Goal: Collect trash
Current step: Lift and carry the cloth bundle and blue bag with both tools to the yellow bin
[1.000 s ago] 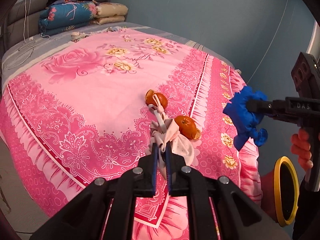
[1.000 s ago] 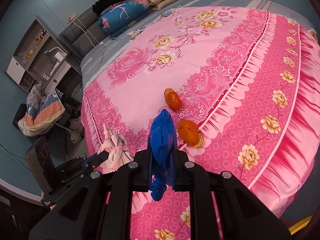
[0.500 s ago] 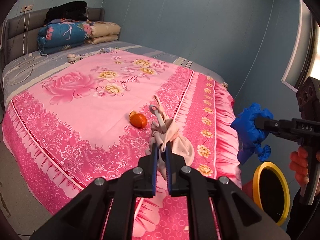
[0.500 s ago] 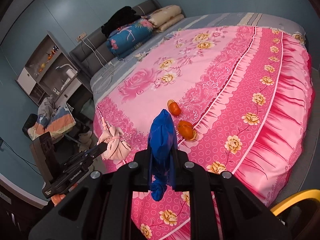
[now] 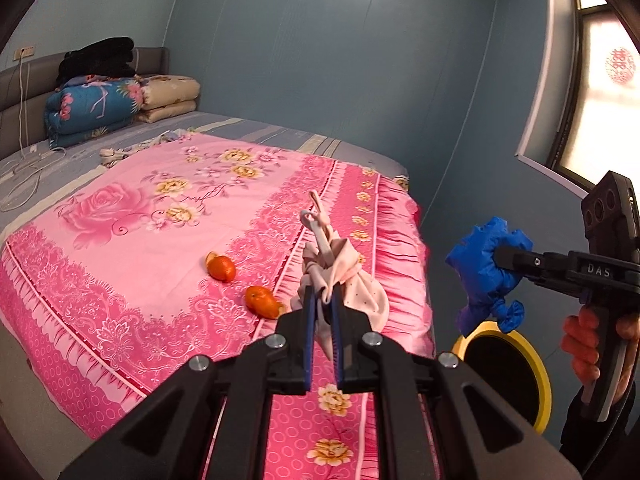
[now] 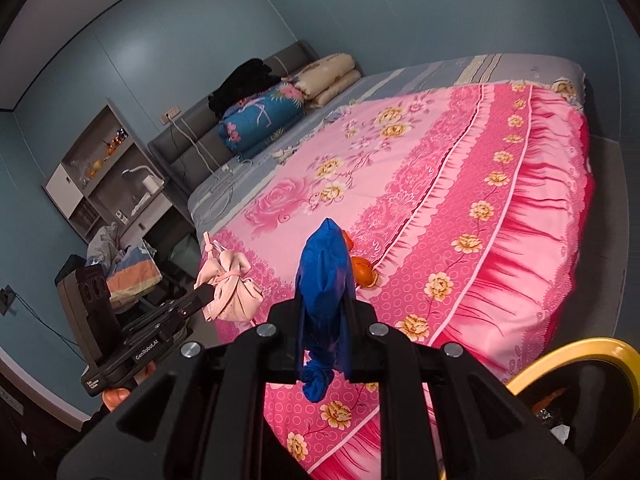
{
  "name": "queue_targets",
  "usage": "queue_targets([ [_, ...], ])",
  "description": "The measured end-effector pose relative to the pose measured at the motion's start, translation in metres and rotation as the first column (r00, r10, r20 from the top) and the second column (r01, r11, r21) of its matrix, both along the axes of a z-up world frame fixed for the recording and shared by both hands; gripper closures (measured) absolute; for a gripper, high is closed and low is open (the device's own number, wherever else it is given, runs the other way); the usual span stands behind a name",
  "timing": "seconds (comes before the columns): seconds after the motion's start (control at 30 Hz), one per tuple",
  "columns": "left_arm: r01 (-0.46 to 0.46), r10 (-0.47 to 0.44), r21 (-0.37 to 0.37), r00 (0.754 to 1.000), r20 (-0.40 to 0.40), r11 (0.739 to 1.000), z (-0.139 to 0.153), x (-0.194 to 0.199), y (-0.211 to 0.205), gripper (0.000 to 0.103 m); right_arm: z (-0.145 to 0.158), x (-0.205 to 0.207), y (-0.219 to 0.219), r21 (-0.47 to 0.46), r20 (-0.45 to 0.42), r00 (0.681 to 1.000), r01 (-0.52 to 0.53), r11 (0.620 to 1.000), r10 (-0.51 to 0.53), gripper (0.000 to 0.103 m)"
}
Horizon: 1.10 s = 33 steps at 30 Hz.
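Note:
My left gripper (image 5: 322,304) is shut on a tied pale pink bag (image 5: 348,280), held in the air over the bed's near corner; the same pink bag (image 6: 230,286) shows at the left of the right wrist view. My right gripper (image 6: 324,312) is shut on a knotted blue bag (image 6: 324,280), which hangs down between its fingers. From the left wrist view that blue bag (image 5: 486,268) hovers just above a yellow-rimmed bin (image 5: 506,364). Two orange peels (image 5: 262,300) (image 5: 221,267) lie on the pink bedspread (image 5: 160,240).
The bin's yellow rim (image 6: 576,354) sits at the bed's foot corner, lower right. Folded quilts (image 5: 94,110) and cables lie at the headboard. A shelf unit (image 6: 108,176) and a clothes pile (image 6: 128,268) stand beside the bed. A hand (image 5: 580,344) grips the right tool's handle.
Both grippers have risen and pulled back from the bed with their bags. The peels look smaller and farther off, and the blue bag now hangs over the yellow bin.

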<state>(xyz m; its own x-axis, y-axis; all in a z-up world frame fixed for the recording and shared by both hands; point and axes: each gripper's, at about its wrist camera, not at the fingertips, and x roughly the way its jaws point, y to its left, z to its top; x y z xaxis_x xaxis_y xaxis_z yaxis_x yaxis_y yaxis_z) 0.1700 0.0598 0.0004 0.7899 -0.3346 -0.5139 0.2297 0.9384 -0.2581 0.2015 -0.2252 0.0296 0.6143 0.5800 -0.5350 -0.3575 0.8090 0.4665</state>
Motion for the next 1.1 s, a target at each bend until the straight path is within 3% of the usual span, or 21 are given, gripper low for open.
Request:
queue_targets([
  [0.57, 0.168, -0.172, 0.054, 0.981, 0.086, 0.984, 0.026, -0.021, -0.083, 0.096, 0.020, -0.069, -0.080, 0.043, 0.068, 0.969, 0.237, 0.971, -0.239, 0.090],
  [0.87, 0.249, -0.257, 0.086, 0.960, 0.114, 0.965, 0.031, -0.028, -0.126, 0.096, 0.014, -0.113, -0.124, 0.060, 0.071, 0.921, 0.379, 0.923, -0.383, 0.090],
  [1.1, 0.289, -0.298, 0.093, 0.948, 0.114, 0.953, 0.029, -0.034, -0.155, 0.096, 0.010, -0.135, -0.155, 0.104, 0.100, 0.891, 0.433, 0.895, -0.443, 0.090],
])
